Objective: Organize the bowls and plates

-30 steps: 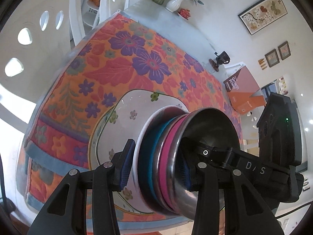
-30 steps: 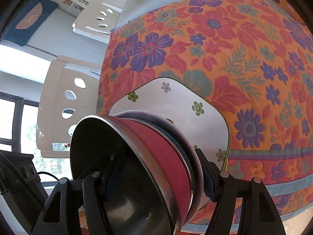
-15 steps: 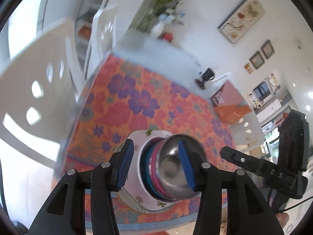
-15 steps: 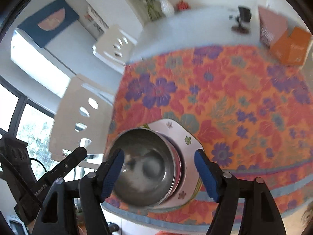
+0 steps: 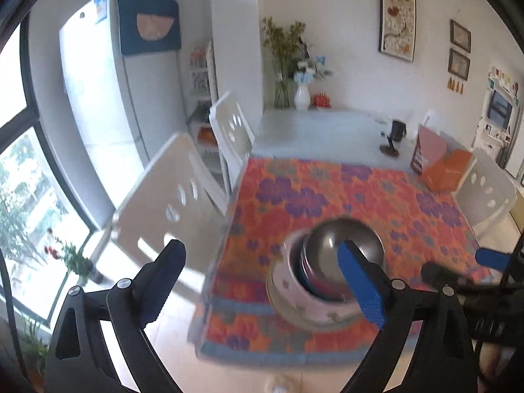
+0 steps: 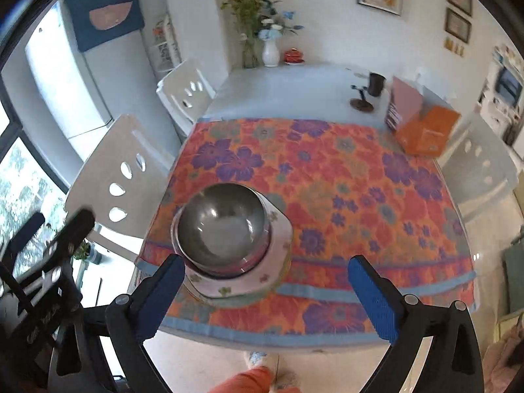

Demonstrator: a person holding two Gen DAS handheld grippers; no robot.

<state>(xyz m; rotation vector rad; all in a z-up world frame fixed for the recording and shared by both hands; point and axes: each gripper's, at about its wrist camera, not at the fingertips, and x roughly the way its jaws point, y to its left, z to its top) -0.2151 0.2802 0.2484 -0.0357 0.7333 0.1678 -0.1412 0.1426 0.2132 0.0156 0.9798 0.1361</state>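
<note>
From my right wrist view I look straight down into the steel bowl point(image 6: 222, 226), its inside bare and shiny; my left wrist view shows the same bowl point(image 5: 340, 245) from the side and blurred, with coloured rims of other bowls nested beneath it, too smeared for me to count. Only the right view shows an orange-clad leg and shoe on the floor by the near edge.

The stack sits on 1 white square plate point(image 6: 278, 252) with small flower prints, near the front left corner of the tabletop point(image 6: 294, 98), on the orange floral cloth point(image 6: 344, 180). The bowl is round, metal and upright.

My left hand-held gripper point(image 5: 265, 281) is spread wide, holding nothing, with its right blue pad point(image 5: 360, 291) crossing in front of the stack in that view. My right hand-held gripper point(image 6: 265, 294) is likewise wide open and empty, hanging above the near edge, clear of the plate.

I count 1 steel bowl on top, 1 plate and 2 hand-held grippers. Further back there is 1 orange box point(image 6: 425, 131), 1 white vase point(image 6: 270, 54) and 1 small black stand point(image 6: 370, 91). There are 2 white chairs point(image 6: 124, 170) on the left and 1 on the right.
</note>
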